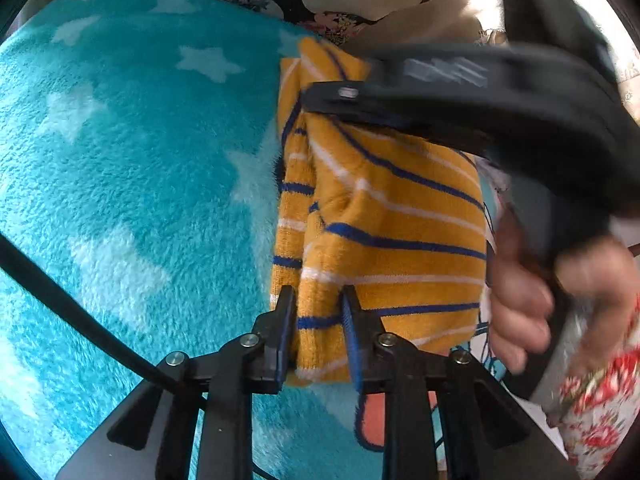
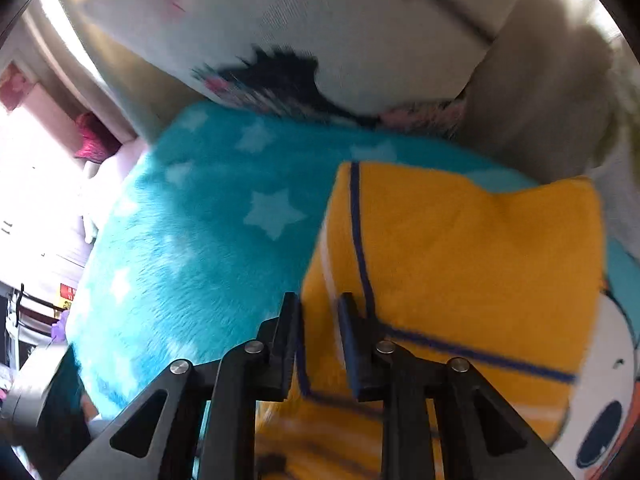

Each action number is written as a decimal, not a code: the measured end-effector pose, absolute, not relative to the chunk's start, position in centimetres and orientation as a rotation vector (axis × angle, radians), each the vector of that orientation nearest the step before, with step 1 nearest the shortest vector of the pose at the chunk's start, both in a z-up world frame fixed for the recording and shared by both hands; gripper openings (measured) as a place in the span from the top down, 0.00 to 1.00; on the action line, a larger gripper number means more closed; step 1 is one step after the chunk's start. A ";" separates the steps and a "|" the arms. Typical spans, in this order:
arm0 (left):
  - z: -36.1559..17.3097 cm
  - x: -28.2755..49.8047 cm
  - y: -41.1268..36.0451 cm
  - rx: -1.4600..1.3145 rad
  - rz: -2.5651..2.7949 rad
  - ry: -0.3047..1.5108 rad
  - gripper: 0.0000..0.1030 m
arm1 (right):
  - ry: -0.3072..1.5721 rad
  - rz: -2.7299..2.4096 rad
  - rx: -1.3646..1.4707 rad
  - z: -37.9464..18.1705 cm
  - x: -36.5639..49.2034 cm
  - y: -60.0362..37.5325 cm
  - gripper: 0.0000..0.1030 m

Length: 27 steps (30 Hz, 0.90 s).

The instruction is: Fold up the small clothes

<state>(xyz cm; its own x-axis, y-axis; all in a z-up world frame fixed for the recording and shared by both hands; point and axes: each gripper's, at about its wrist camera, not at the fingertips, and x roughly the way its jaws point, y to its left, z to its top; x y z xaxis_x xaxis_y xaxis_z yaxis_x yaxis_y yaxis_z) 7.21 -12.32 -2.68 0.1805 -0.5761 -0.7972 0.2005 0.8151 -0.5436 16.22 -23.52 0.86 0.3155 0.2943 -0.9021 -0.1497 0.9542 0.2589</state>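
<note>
- Mustard-yellow knit garment [image 1: 384, 216] with navy and white stripes lies partly folded on a turquoise fleece blanket [image 1: 132, 160] patterned with pale stars; in the left wrist view it occupies the area from centre toward 3 o'clock.
- Left gripper [image 1: 318, 312]: jaws narrowed to a small gap, with the garment's near hem bunched between the pads at 6 o'clock. The pads press on the cloth.
- Right gripper [image 2: 320, 320]: jaws likewise narrowed, clamping a folded edge of the same garment at 6 o'clock in its own view. In the left wrist view its black body crosses the garment from 3 o'clock, motion-blurred.
- A hand [image 1: 532, 300] grips the right tool's handle at 4 o'clock in the left wrist view; a floral sleeve [image 1: 600, 412] shows beneath it.
- A printed white cloth [image 2: 608, 400] lies under the garment at 4 o'clock in the right wrist view.
- Floral cushions [image 2: 280, 32] sit beyond the blanket at 12 o'clock.
</note>
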 end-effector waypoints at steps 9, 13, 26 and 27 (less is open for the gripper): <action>-1.6 6.2 -8.0 -0.438 -0.541 1.292 0.65 | 1.116 0.293 0.186 4.0 16.2 -24.5 0.74; -0.2 5.6 -6.4 -0.426 -0.514 1.242 0.55 | 1.000 0.211 0.283 7.2 12.1 -29.9 0.52; -1.9 9.2 -11.5 -0.319 -0.608 1.234 0.26 | 1.048 0.021 0.676 -0.7 1.1 -41.7 0.40; -2.5 9.4 -11.9 -0.313 -0.599 1.253 0.26 | 1.054 0.053 0.714 -1.6 1.1 -41.5 0.40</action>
<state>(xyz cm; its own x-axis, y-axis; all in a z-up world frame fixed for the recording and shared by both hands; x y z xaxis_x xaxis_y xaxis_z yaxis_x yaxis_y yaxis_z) 9.41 -11.87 -2.50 0.1880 -0.5814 -0.7916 0.2517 0.8076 -0.5333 1.11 -41.47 -1.59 0.5147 0.3681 -0.7743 0.2882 0.7763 0.5607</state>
